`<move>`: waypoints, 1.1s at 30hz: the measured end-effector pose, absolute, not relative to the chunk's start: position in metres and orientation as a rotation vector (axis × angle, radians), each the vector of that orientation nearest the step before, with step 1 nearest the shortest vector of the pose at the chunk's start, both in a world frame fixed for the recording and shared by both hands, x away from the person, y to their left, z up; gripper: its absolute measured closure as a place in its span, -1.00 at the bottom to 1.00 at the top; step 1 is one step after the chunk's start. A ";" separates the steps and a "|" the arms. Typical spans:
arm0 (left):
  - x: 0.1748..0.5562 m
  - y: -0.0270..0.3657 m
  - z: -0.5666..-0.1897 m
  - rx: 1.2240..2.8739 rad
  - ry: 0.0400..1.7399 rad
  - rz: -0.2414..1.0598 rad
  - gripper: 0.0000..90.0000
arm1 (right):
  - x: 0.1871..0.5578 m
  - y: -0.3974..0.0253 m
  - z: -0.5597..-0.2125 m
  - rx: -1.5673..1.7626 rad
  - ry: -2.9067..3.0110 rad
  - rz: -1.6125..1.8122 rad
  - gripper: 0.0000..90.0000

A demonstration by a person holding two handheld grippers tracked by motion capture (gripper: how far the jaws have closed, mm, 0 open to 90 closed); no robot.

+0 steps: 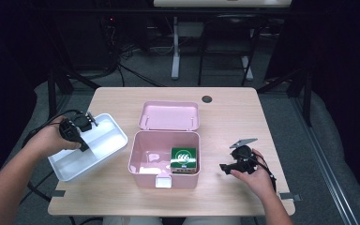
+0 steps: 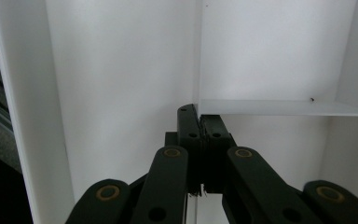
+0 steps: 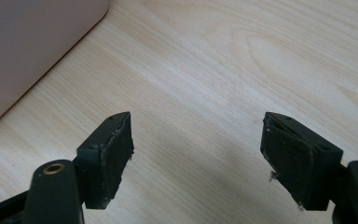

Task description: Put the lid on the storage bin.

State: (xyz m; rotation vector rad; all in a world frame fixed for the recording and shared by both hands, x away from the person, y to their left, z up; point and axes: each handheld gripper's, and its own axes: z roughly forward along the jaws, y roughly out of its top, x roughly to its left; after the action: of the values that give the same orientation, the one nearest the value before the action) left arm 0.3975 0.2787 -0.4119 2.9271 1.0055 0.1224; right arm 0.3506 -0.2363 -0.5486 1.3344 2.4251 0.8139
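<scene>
A white divided tray lies at the table's left side, jutting over the edge. My left gripper reaches down into it. In the left gripper view the gripper is shut on the tray's thin upright divider wall. A pink box stands open at the middle, its lid laid back behind it. A green packet marked 666 lies in its right half. My right gripper hovers open just right of the box, over bare wood, with nothing between its pads.
The pink box's corner sits close to the left of the right gripper. A white latch is on the box's front. A dark cable hole lies near the table's far edge. Desk legs and cables stand beyond the table.
</scene>
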 end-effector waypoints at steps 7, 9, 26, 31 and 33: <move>0.394 0.271 -0.405 2.943 0.935 0.131 0.98 | 0.351 -0.236 -0.549 1.332 2.424 0.815 -0.45; 0.394 0.269 -0.404 2.953 0.915 0.138 0.98 | 0.351 -0.236 -0.549 1.335 2.421 0.818 -0.45; 0.394 0.248 -0.389 2.997 0.810 0.166 0.99 | 0.351 -0.237 -0.551 1.341 2.421 0.817 -0.45; 0.395 0.242 -0.382 2.996 0.799 0.173 0.99 | 0.351 -0.237 -0.551 1.339 2.420 0.812 -0.45; 0.396 0.240 -0.380 2.995 0.790 0.170 0.99 | 0.351 -0.237 -0.551 1.340 2.420 0.813 -0.45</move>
State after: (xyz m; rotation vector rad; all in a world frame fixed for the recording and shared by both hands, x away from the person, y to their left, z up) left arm 0.3957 0.2399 -0.3801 2.9948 0.7903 0.1697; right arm 0.3515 -0.2370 -0.5512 1.3400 2.4198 0.8129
